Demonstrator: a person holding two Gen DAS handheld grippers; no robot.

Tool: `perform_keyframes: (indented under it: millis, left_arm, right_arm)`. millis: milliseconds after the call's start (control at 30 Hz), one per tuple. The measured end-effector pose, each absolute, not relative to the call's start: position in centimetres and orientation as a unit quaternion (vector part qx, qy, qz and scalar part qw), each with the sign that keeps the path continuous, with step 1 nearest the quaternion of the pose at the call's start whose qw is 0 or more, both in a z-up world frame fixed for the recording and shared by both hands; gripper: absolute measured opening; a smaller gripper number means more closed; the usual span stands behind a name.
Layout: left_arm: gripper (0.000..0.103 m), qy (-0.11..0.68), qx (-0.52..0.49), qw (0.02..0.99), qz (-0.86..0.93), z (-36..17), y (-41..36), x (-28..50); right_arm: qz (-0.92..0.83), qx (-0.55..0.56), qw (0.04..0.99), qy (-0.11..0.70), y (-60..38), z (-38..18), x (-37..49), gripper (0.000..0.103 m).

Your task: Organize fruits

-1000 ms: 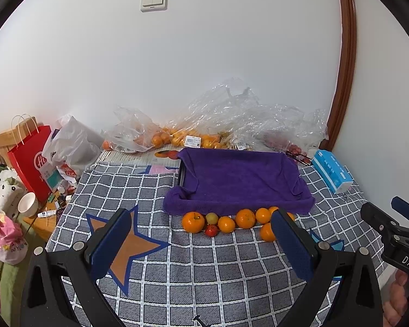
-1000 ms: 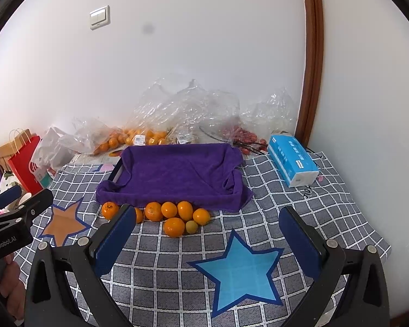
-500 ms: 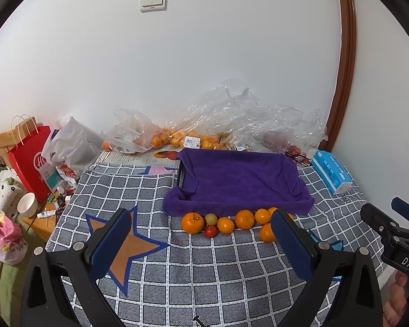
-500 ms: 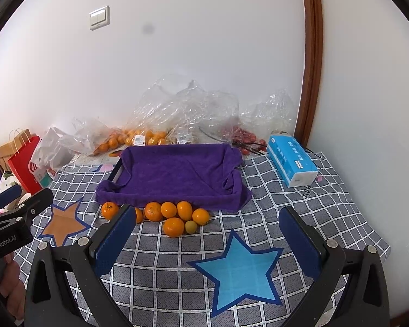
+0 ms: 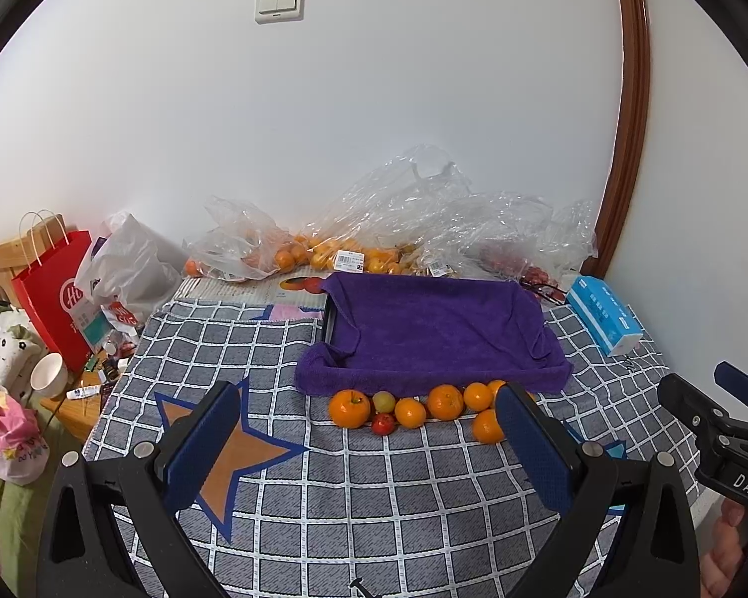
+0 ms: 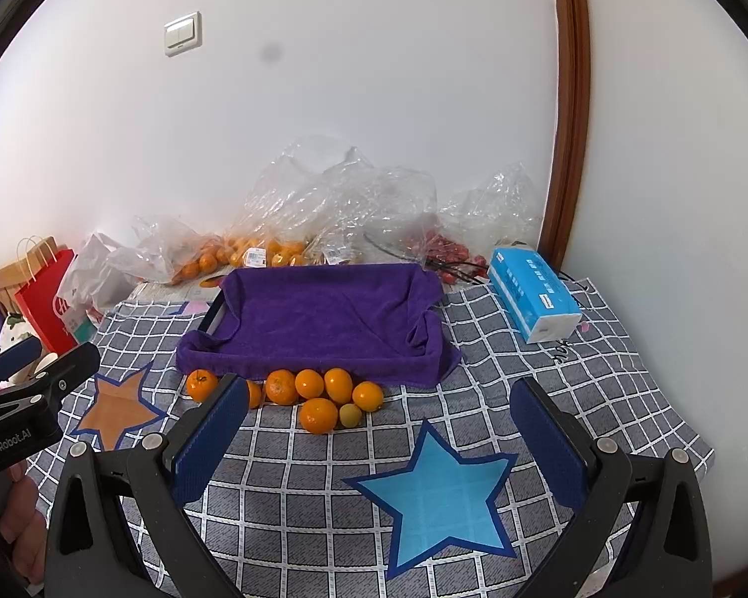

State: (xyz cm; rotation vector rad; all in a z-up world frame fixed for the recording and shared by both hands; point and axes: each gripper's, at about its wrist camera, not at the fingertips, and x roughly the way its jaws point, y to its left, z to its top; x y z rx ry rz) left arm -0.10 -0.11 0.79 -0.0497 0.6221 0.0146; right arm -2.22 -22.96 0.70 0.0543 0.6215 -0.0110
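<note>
Several oranges (image 5: 445, 401) (image 6: 319, 414) lie in a row on the checked cloth, just in front of a tray lined with a purple towel (image 5: 439, 334) (image 6: 324, 319). A small red fruit (image 5: 383, 423) and a small green fruit (image 5: 384, 401) (image 6: 350, 415) sit among them. My left gripper (image 5: 369, 441) hovers open above the cloth, short of the fruit. My right gripper (image 6: 381, 436) is open too, above the blue star, with nothing between its fingers. Each gripper shows at the edge of the other's view.
Clear plastic bags (image 5: 424, 229) (image 6: 344, 209) with more oranges and red fruit lie along the wall behind the tray. A blue tissue pack (image 5: 604, 316) (image 6: 533, 294) sits at the right. A red paper bag (image 5: 55, 294) and a white cup (image 5: 49, 374) stand beyond the left edge.
Both views have shifted very slightly; the fruit and tray sit a touch lower in the right wrist view. Nothing was gripped or moved.
</note>
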Motion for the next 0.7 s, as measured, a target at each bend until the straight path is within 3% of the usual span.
perform_keyframes:
  millis: [700]
  left_arm:
    - [0.103,0.306,-0.028,0.952,0.005,0.84,-0.53,0.20]
  right_arm:
    - [-0.005,0.022,0.953,0.302,-22.68,0.97,-2.57,0.103]
